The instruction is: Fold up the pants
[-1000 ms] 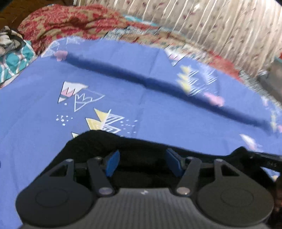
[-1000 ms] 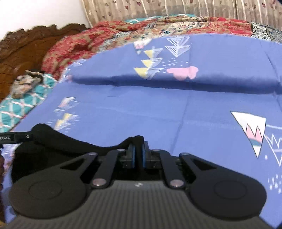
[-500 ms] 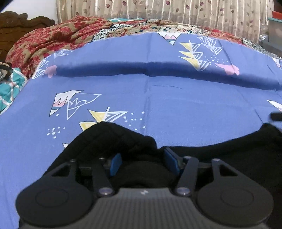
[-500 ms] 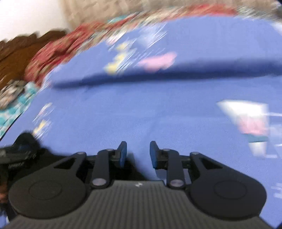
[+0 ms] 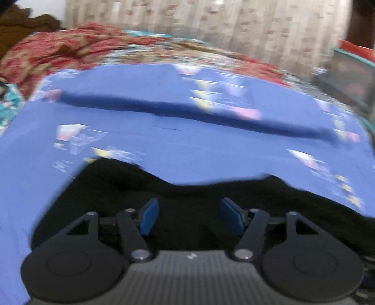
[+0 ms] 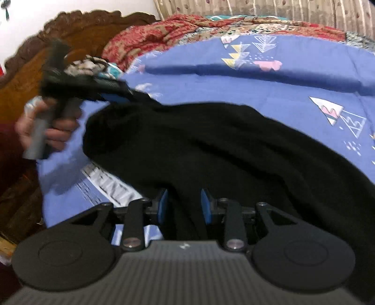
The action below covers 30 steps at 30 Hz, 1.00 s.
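Nearest to the right wrist camera, the right gripper (image 6: 184, 206) is standing with its blue-padded fingers (image 6: 206, 206) apart, and a fold of the black soft fabric pants (image 6: 222, 150) is lying in the gap between them, not pinched. The pants are spreading in a loose heap over the blue bedsheet with triangle prints (image 6: 293, 84), reaching its near edge. At the far left end of the heap, the left gripper (image 6: 114, 96) is touching the cloth; a bare hand (image 6: 46, 129) is holding its handle. In the left wrist view, the left gripper (image 5: 189, 215) is showing its blue pads (image 5: 147, 217) wide apart over black fabric (image 5: 187, 199). Farther away, a red patterned blanket (image 6: 164, 37) is lying along the far edge, beside a carved brown wooden headboard (image 6: 77, 30) and beige curtains (image 5: 211, 21).
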Each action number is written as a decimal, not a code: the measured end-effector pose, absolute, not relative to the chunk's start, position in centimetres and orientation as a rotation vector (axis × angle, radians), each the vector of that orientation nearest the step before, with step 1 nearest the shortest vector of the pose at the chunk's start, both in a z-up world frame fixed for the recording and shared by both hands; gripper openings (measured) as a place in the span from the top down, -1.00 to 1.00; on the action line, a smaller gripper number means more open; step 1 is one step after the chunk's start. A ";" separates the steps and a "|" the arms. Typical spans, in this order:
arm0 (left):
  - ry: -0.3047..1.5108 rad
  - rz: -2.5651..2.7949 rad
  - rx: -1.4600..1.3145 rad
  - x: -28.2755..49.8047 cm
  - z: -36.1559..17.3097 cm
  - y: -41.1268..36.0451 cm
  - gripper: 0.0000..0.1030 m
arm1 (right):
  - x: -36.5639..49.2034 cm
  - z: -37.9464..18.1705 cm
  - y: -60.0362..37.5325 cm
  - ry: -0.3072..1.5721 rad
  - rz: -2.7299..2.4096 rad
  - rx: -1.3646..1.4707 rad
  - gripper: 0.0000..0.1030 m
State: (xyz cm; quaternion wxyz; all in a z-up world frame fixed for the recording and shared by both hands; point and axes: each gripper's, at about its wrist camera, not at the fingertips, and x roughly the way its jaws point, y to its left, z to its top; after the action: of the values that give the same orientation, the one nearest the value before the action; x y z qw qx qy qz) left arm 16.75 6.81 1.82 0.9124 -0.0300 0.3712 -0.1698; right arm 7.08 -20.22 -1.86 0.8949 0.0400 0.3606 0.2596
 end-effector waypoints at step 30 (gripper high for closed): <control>0.973 -0.505 0.132 9.6 -4.3 -5.9 -0.33 | -5.1 -1.2 -34.9 0.618 0.114 0.534 0.22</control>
State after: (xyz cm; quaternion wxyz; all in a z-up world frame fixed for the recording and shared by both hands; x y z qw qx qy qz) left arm 9.56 -5.88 -4.28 0.8514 0.0626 0.4623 -0.2397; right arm -5.10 -34.92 -1.24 0.9163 0.2593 0.3003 0.0555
